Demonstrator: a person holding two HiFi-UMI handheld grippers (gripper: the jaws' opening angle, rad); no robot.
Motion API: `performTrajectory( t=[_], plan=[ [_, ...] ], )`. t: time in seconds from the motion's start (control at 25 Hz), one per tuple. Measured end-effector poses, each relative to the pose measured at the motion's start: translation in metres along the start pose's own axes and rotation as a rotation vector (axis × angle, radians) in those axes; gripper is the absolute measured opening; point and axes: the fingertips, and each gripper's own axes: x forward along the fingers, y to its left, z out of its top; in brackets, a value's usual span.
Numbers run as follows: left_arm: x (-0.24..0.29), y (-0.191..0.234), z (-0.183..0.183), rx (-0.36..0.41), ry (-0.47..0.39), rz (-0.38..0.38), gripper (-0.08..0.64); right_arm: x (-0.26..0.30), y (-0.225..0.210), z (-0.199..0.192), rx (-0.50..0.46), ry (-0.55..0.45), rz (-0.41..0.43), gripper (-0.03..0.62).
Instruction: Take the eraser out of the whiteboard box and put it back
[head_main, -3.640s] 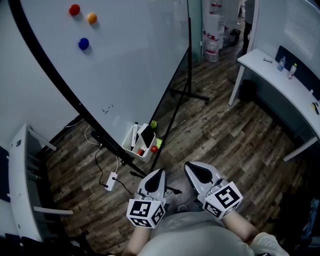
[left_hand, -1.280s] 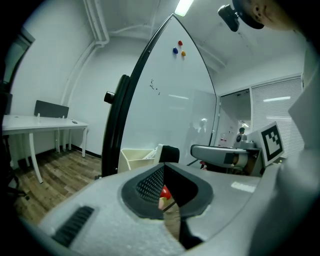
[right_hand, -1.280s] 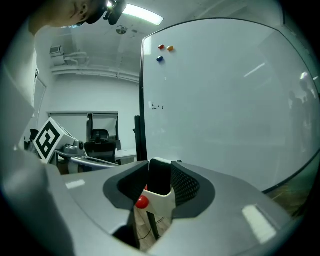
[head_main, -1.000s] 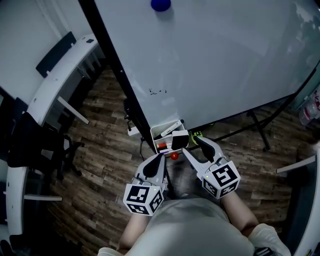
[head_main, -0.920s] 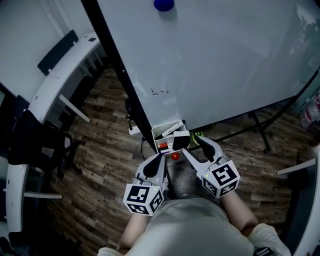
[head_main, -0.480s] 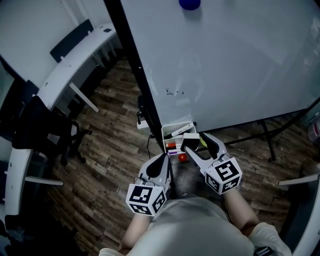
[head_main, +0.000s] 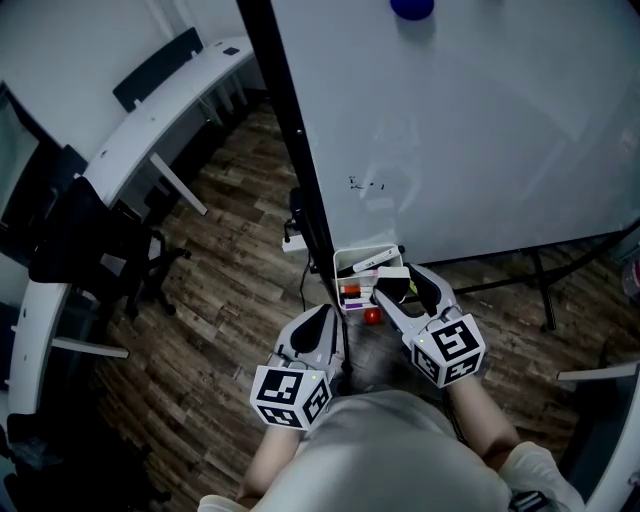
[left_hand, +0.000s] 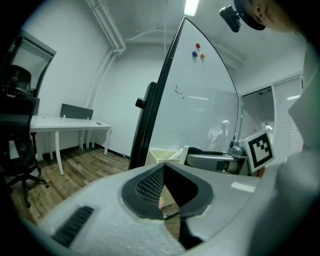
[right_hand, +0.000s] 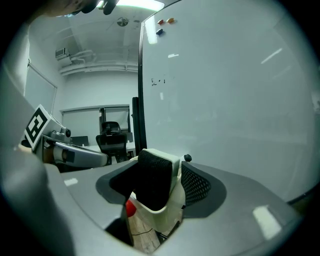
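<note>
The right gripper's (right_hand: 156, 172) jaws stand wide apart and have just been opening, with a slight easing back in. Between them stands the block-shaped whiteboard eraser (right_hand: 152, 182), with a black felt face and a white plastic back. Its felt face lies against the left jaw's dark pad. A clear gap separates its white back from the meshed pad of the right jaw, so the jaws bracket the eraser without clamping it.

The eraser stands upright with its lower part inside the open white plastic whiteboard box (right_hand: 165, 215) and its upper part above the rim. In the head view the box hangs at the lower edge of the large white whiteboard (head_main: 480, 130), just beside the board's black frame post (head_main: 290, 110). A white marker pen (head_main: 372, 260) lies slanted across the far end of the box. A small red ball (head_main: 372, 316) shows just below the box, on its near side.

The left gripper (left_hand: 163, 167) is well back from the box, beside the person's body. Its jaws meet at their tips with nothing between them.

A round blue magnet (head_main: 412, 8) sits high on the board. Beyond the frame post, a curved white tabletop (head_main: 150, 100) and a black office chair (head_main: 80, 250) stand on the dark wood-plank floor (head_main: 230, 290).
</note>
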Motion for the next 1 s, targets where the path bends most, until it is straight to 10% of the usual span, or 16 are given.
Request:
performTrajectory(
  t=[1.0],
  plan=[
    [-0.007, -0.004, 0.002, 0.015, 0.001, -0.038, 0.002, -0.011, 0.009, 0.019, -0.058, -0.041, -0.051, 0.235]
  ],
)
